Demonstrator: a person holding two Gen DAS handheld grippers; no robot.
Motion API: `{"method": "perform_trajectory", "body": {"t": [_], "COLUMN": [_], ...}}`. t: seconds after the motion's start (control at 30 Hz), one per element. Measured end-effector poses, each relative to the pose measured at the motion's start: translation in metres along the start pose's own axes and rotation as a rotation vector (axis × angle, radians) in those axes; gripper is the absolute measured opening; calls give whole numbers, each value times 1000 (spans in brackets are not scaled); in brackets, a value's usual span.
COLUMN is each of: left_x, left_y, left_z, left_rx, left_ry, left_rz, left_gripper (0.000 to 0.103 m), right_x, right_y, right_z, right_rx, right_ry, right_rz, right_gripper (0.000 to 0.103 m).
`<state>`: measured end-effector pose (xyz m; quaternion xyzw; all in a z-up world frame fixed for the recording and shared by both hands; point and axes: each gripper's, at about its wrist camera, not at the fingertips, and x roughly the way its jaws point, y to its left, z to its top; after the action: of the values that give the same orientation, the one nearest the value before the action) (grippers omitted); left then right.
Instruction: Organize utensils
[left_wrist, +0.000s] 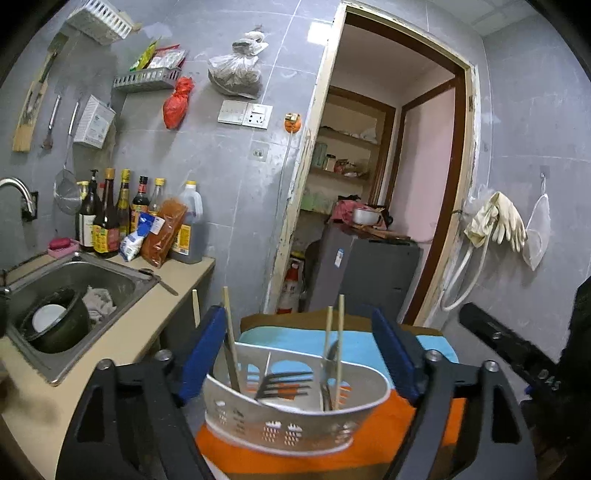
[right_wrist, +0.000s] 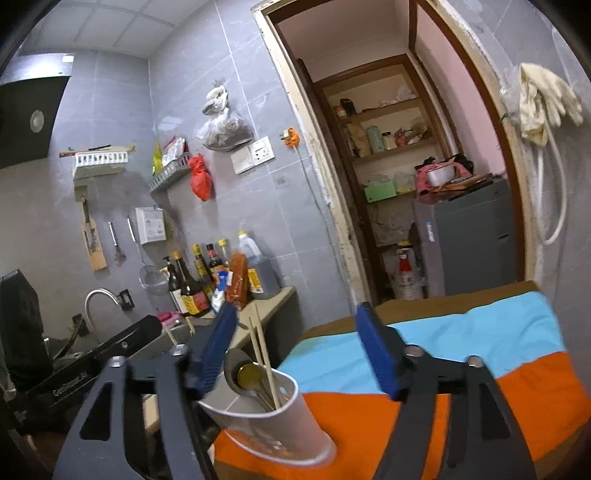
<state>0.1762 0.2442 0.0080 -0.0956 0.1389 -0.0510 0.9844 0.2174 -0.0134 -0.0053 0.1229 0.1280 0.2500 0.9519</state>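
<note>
A grey-tiled kitchen is filling the background. At lower centre, the white utensil holder is standing on the striped cloth, holding chopsticks. I am holding my left gripper and right gripper wide open, gripping nothing.

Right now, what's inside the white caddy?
Caddy holds chopsticks, a fork and spoons, handles down. Its wall hides their lower ends.
</note>
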Motion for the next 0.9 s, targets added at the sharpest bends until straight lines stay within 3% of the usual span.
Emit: {"method": "perform_trajectory", "body": {"t": [0.13,0.33,0.43,0.9], "left_x": [-21,-63,-85,-171], "left_y": [-16,-41,-54,-107], "left_z": [2,-1,-3,-41], "left_rx": [-8,-41,-44,18], "left_ry": [11,16,31,23], "left_rz": [37,113,150,164], "left_gripper": [94,95,95,95], "right_x": [-30,-85,-112,-218], "right_y": [-2,-8,-9,-6], "right_z": [12,20,19,3], "right_rx": [-21,-44,-76,-148], "right_ry": [25,50,68,71], "right_rz": [-48,-136,-169,-240], "right_gripper": [84,103,103,103]}}
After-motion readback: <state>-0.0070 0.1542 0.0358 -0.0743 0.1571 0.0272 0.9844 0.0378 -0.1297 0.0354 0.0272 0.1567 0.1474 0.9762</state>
